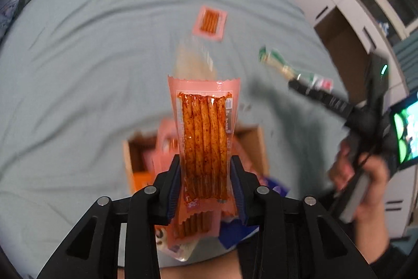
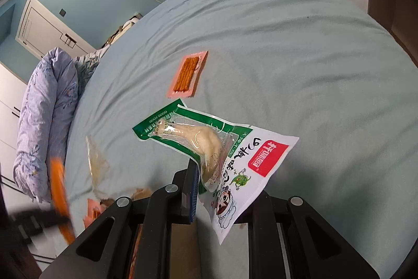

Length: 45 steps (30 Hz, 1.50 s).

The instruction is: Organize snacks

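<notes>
Black left gripper [image 1: 205,182], nearest the left wrist camera, has its blue-padded jaws clamped on a pink packet of spicy red sticks [image 1: 203,137], which stands upright between the fingers. Beneath it sits an open cardboard box [image 1: 258,148] holding more pink packets, on a pale blue bedsheet [image 1: 91,56]. A second pink stick packet [image 1: 209,23] lies flat farther up the bed, well apart. In the right wrist view, the right gripper [image 2: 209,190] is narrowly closed on a green-and-white vacuum pouch [image 2: 209,143] with a pale drumstick-shaped snack inside; the pouch juts out past the fingertips, raised above the sheet. A rolled floral quilt [image 2: 44,109] lies at the bed's edge.
</notes>
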Available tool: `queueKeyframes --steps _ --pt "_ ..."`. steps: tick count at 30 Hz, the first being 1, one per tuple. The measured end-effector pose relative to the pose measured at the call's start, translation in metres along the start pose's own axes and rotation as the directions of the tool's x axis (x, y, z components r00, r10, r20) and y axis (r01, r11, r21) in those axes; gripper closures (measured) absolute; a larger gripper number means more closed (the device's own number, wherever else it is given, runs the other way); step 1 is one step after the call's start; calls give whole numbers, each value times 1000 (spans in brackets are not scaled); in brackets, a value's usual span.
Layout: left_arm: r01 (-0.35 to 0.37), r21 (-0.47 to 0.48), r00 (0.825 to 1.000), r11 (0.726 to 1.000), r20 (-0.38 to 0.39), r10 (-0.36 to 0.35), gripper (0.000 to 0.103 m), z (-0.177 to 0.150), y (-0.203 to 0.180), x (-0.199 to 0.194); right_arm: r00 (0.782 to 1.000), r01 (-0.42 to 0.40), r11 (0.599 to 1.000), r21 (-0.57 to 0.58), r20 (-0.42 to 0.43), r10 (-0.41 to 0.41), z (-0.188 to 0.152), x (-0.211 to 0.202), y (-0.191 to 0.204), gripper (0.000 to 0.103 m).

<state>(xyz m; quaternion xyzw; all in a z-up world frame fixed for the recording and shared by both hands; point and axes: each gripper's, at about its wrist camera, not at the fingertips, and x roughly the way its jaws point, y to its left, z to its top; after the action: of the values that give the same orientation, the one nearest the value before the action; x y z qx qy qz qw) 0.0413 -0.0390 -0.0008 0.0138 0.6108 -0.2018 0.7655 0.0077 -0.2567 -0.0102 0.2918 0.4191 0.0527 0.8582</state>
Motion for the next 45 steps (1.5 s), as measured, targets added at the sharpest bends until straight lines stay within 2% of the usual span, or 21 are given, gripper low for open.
queueKeyframes --steps 2,4,6,8,10,14,17,20,25,29,31,32,35,37,42,45 --pt "-26 -2 1000 1000 14 26 56 -9 3 13 1000 27 999 -37 -3 -27 -6 -3 6 90" --pt "-20 -1 999 1000 49 20 48 -15 4 12 999 33 997 -69 3 -33 -12 -12 12 90" --pt "0 6 996 1000 89 0 27 -22 5 2 1000 25 992 -125 16 -23 -23 -25 22 90" --pt "14 12 989 1000 144 -15 21 -25 12 -11 999 10 983 -182 33 -4 -36 -40 31 90" --pt "4 10 985 1000 173 -6 21 -20 15 -17 999 -30 976 -215 19 35 -55 -52 35 90" --pt "-26 -32 983 999 183 32 21 -19 29 -18 992 -110 969 -221 -86 93 -83 -58 42 90" --pt "-42 -59 983 997 174 51 21 -20 38 -18 990 -55 963 -262 -141 18 -93 -51 57 89" --pt "-34 -78 983 996 177 48 21 -19 44 -18 974 26 974 -225 -216 -76 -92 -34 61 88" --pt "-35 -82 980 996 195 50 21 -19 47 -23 943 57 997 -57 -325 -73 -76 -9 58 88" --pt "-49 -75 979 996 194 63 21 -20 47 -23 932 82 986 -144 -339 -127 -69 -10 78 88" --pt "-46 -80 979 996 193 61 21 -21 49 -24 927 50 981 -186 -356 -115 -69 -16 85 86" --pt "-43 -82 980 996 192 59 21 -21 49 -24 927 37 980 -193 -361 -106 -68 -22 84 83" --pt "-38 -93 981 995 187 55 21 -20 50 -26 928 1 987 -159 -367 -60 -66 -37 76 72" --pt "-30 -97 981 995 188 47 21 -19 51 -27 928 -24 990 -142 -372 -31 -62 -48 66 69" --pt "-21 -96 979 995 198 40 21 -17 50 -32 957 40 994 -102 -284 -67 -40 -78 34 68" --pt "-36 -90 978 995 203 54 21 -16 49 -34 964 85 995 -57 -248 -97 -15 -76 21 66"
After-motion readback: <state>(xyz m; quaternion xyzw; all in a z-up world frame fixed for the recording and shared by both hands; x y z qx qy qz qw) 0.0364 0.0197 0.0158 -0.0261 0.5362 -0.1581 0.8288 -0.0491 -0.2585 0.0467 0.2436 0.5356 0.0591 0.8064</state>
